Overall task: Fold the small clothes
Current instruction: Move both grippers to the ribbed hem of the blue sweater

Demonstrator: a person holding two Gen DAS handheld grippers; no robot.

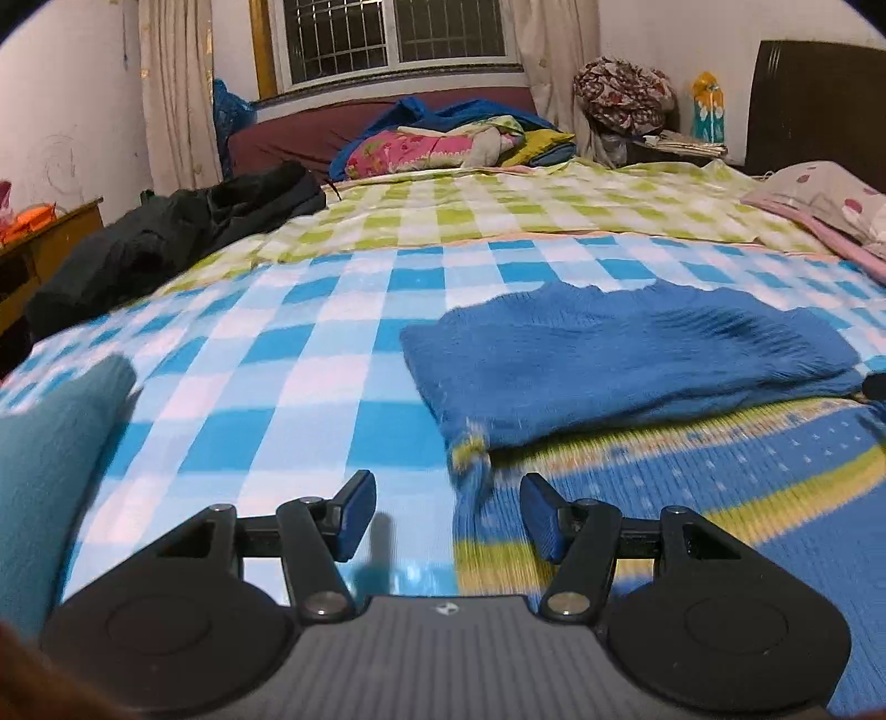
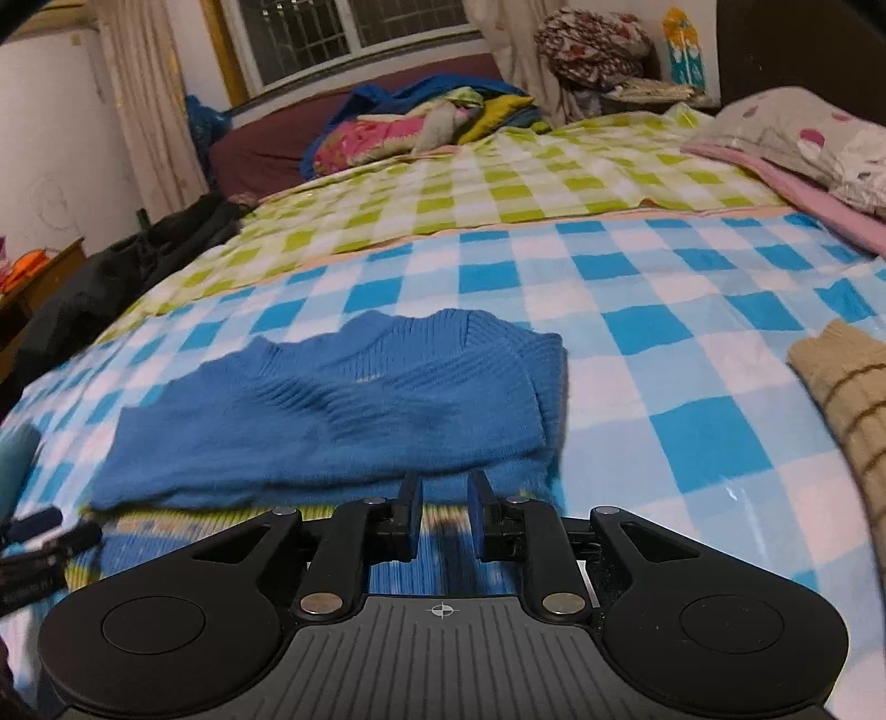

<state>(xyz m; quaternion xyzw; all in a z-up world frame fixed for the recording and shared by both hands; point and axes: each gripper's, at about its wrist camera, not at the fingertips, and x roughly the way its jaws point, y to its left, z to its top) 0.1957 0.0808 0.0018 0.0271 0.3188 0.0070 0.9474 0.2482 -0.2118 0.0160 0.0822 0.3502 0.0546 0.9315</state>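
Blue knit sweater [image 2: 332,410] folded over once on checked bedsheet [image 2: 692,288], further folds left. Left gripper [image 1: 448,515] wide, empty; right gripper [image 2: 446,512] narrow, empty.

Barred window [image 1: 396,39] at the far wall [image 1: 66,111], cream curtains [image 1: 177,94] either side. Checked bed [image 1: 343,332] filling the room; dark headboard [image 1: 814,105] right, wooden cabinet [image 1: 50,232] left. Dim indoor light.
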